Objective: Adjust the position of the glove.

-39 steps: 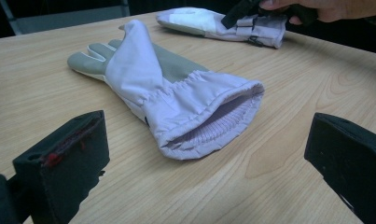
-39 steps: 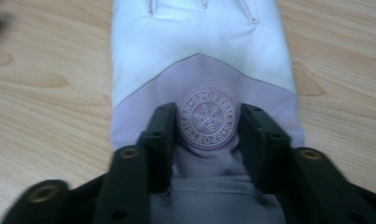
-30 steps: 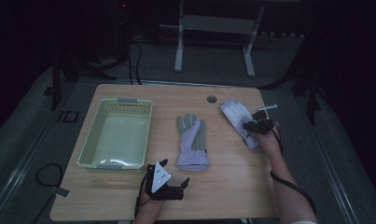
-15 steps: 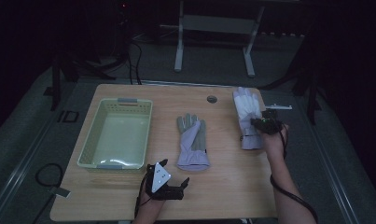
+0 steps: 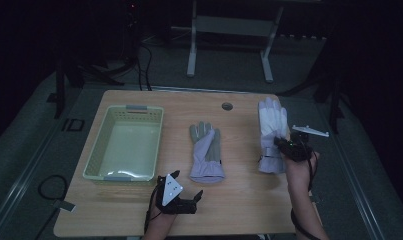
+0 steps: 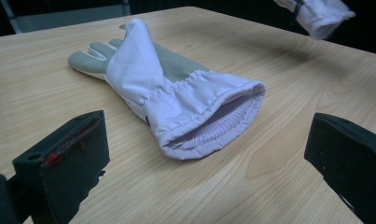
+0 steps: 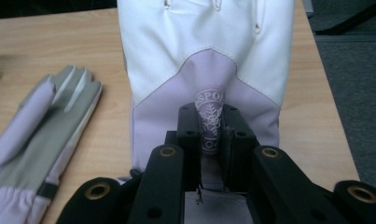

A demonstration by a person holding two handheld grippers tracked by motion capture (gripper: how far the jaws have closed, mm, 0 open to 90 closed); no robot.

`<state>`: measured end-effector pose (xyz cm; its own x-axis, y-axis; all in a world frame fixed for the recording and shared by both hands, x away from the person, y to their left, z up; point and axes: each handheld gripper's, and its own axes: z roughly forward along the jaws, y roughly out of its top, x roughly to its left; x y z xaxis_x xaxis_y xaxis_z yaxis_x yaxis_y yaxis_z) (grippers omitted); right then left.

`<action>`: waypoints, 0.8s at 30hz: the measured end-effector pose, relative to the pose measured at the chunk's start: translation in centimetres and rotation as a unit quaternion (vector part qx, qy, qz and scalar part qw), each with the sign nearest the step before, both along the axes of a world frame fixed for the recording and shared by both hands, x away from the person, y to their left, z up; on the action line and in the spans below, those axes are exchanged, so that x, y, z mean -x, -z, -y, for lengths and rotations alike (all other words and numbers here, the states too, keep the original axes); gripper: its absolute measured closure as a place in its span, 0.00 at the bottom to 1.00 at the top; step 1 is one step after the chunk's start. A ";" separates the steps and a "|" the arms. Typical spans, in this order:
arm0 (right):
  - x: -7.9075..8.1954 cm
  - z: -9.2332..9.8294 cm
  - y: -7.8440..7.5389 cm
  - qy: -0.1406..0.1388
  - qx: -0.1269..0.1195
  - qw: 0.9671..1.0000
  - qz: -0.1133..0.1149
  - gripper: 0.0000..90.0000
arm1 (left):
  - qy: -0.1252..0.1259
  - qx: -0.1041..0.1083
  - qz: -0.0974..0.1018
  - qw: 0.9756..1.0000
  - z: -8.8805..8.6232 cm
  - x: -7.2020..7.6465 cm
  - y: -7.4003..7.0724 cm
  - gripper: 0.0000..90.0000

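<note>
Two gloves lay on the table [image 5: 239,200], and the pale basket [image 5: 123,144] sat empty at its left. The right glove [image 5: 271,131] stretched lengthwise away from the person, fingers toward the far edge and cuff toward the near edge, along the table's right side. The right gripper [image 5: 284,148] had its jaws closed tight on a pinch of that glove's back near the cuff, over the round printed badge, with the glove's long axis running straight ahead of the jaws in the right gripper view [image 7: 212,126]. The middle glove [image 5: 207,151] lay parallel, cuff toward the person, well apart from the held one. The left gripper [image 5: 196,197] rested near the table's front edge with its jaws spread wide and holding nothing; the middle glove's open cuff [image 6: 213,126] faced it, just ahead between the jaws. That left gripper was the nearer one to the middle glove and to the basket.
</note>
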<state>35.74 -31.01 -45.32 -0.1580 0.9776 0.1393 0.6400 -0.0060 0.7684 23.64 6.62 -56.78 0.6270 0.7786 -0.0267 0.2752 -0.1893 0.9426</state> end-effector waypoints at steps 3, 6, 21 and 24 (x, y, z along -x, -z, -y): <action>0.9 0.0 0.8 0.011 -0.011 1.000 -0.007 0.89 | 0.000 0.000 0.000 1.000 0.0 0.0 0.0 0.00; 1.1 -0.2 2.4 0.015 -0.010 1.000 -0.019 0.89 | 0.001 0.001 -0.001 1.000 0.0 0.0 0.0 0.00; -1.5 -1.2 7.9 0.071 0.003 0.996 -0.060 0.86 | 0.001 -0.001 0.000 1.000 0.0 0.0 0.0 0.00; -1.6 -1.4 7.8 0.069 0.007 0.996 -0.060 0.80 | 0.001 0.000 -0.001 1.000 0.0 0.0 0.0 0.00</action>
